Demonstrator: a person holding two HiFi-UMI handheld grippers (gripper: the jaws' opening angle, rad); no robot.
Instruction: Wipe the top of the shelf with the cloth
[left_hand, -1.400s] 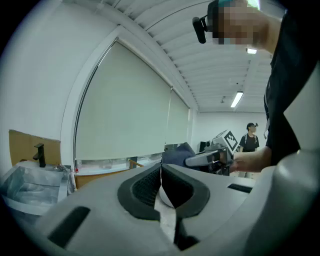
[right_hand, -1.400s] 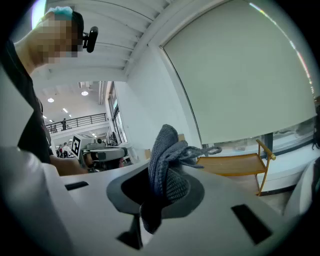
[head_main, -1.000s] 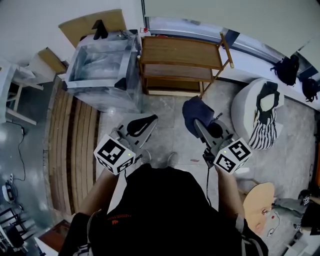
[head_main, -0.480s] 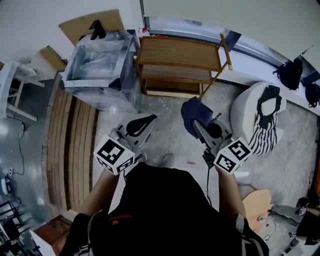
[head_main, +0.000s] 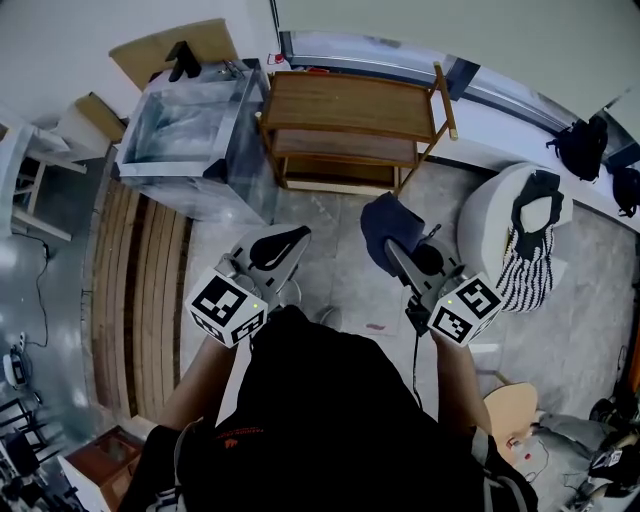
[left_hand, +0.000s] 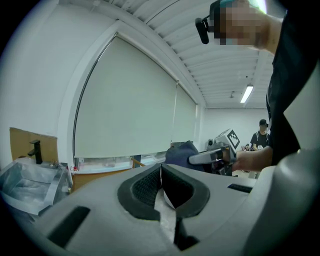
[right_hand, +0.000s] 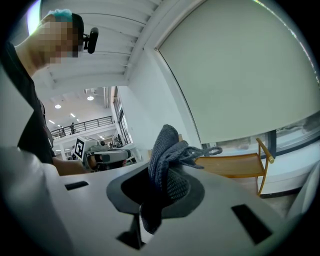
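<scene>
A wooden shelf (head_main: 352, 105) with a bare brown top stands against the far wall in the head view; its top also shows in the right gripper view as the shelf (right_hand: 235, 162). My right gripper (head_main: 392, 250) is held in the air short of it, shut on a dark blue cloth (head_main: 385, 226) that bunches up from between the jaws, cloth (right_hand: 167, 155). My left gripper (head_main: 282, 246) hangs level with it to the left, shut with nothing between its pads, and sees the cloth (left_hand: 181, 152) to its right.
A clear plastic bin (head_main: 195, 140) sits left of the shelf, with cardboard (head_main: 170, 50) behind it. A white round seat with a striped bag (head_main: 525, 235) stands at the right. Wooden slats (head_main: 145, 290) lie on the floor at the left. A person (left_hand: 260, 135) stands far off.
The view has shifted slightly: shelf and bin sit a little further left. Both grippers hold nearly the same pose, the cloth still clamped in the right one.
</scene>
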